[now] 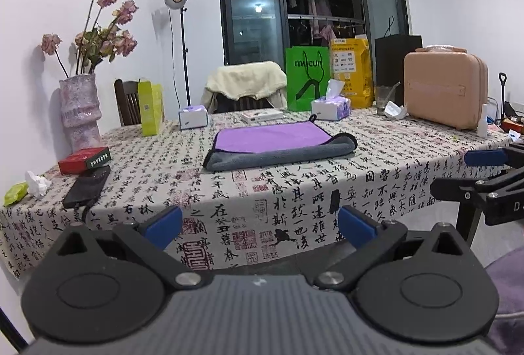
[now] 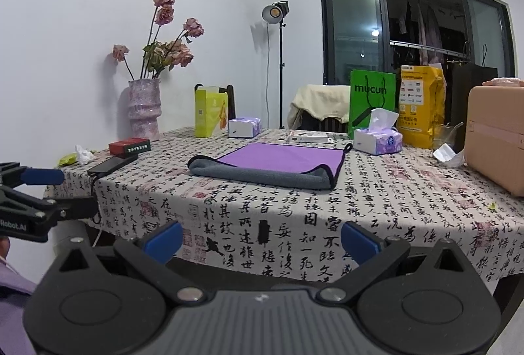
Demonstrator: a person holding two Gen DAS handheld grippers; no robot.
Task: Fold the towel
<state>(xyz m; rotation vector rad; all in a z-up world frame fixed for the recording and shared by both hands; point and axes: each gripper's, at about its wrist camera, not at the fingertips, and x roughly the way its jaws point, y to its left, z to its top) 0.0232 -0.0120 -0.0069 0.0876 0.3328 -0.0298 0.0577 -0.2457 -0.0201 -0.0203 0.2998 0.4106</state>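
The soft plush towel [image 1: 281, 143], purple over a grey rolled near edge, lies flat on the printed cloth. Both the left gripper [image 1: 260, 225] and right gripper [image 2: 262, 238] hang before the towel, jaws apart, blue pads bare.

towel [image 1: 281, 143] | purple, grey underside | near edge folded over | flat on table

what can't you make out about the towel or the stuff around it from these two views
- Towel: its underside and any layers inside the fold are hidden by its own grey edge, both views.
- Pink case: cut off by the right wrist frame edge.
- Red box: print too small to read.
- Chair: covered by cream cloth.
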